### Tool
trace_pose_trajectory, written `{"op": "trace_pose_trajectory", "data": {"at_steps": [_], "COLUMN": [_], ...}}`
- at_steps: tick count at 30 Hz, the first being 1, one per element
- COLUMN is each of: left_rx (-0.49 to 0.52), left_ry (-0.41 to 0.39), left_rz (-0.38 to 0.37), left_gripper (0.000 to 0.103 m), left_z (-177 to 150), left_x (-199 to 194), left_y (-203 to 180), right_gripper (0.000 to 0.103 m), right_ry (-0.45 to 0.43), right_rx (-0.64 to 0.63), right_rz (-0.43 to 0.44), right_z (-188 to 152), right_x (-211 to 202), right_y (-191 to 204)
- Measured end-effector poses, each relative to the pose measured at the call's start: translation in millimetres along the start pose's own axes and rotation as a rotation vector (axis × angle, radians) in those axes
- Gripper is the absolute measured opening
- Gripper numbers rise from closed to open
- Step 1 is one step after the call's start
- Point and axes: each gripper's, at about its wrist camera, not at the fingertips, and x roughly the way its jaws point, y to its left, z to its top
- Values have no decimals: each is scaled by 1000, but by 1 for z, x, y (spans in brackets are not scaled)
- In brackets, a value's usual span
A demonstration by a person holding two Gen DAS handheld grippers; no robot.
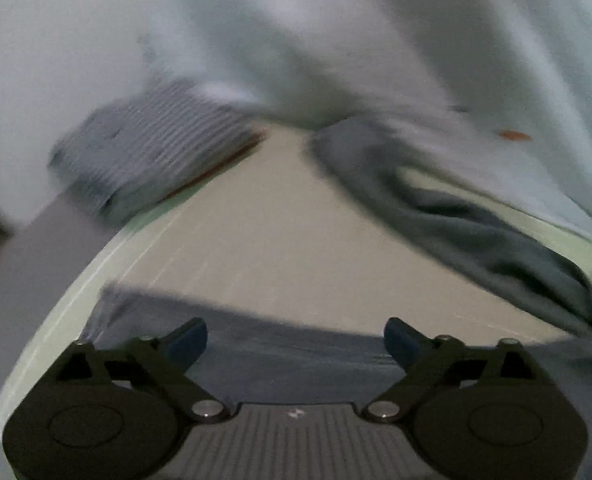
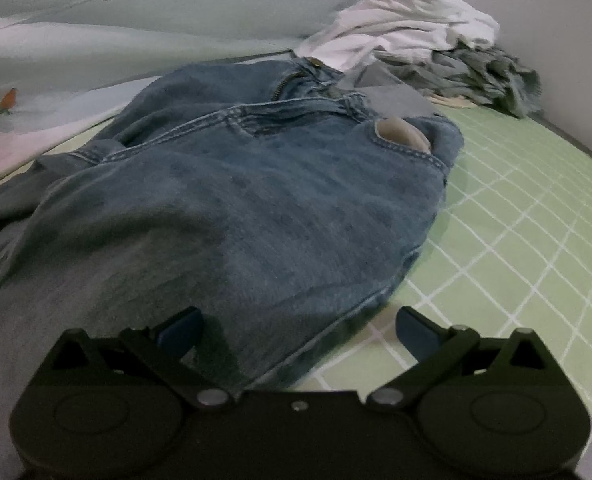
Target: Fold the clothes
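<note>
A pair of blue jeans [image 2: 256, 184] lies spread on a green checked sheet [image 2: 515, 232], waistband and zipper at the far end. My right gripper [image 2: 297, 330] is open, low at the near hem of the jeans, its jaws on either side of the hem edge and holding nothing. My left gripper [image 1: 296, 340] is open and empty above a grey-blue strip of cloth [image 1: 256, 344]. The left wrist view is blurred. It shows a striped grey folded garment [image 1: 152, 152] at the left and a dark grey garment [image 1: 475, 216] at the right.
A pile of white [image 2: 407, 28] and grey-green clothes [image 2: 483, 76] lies at the far right of the bed. A pale quilt with small orange prints [image 2: 56, 60] runs along the far left; it also fills the top of the left wrist view [image 1: 335, 40].
</note>
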Motion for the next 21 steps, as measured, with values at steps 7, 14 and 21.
{"op": "trace_pose_trajectory", "data": {"at_steps": [7, 14, 21], "left_rx": [160, 229, 163], "left_ry": [-58, -101, -98], "left_rz": [-109, -112, -57], "left_gripper": [99, 99, 100], "left_z": [-6, -28, -37], "left_x": [-32, -76, -120], "left_y": [-71, -124, -157], "right_gripper": [103, 103, 103], "right_ry": [-19, -55, -26], "right_rx": [49, 216, 282], "right_rz": [19, 60, 109], "right_z": [12, 42, 98], "right_x": [9, 35, 84], "right_y": [-32, -97, -135]}}
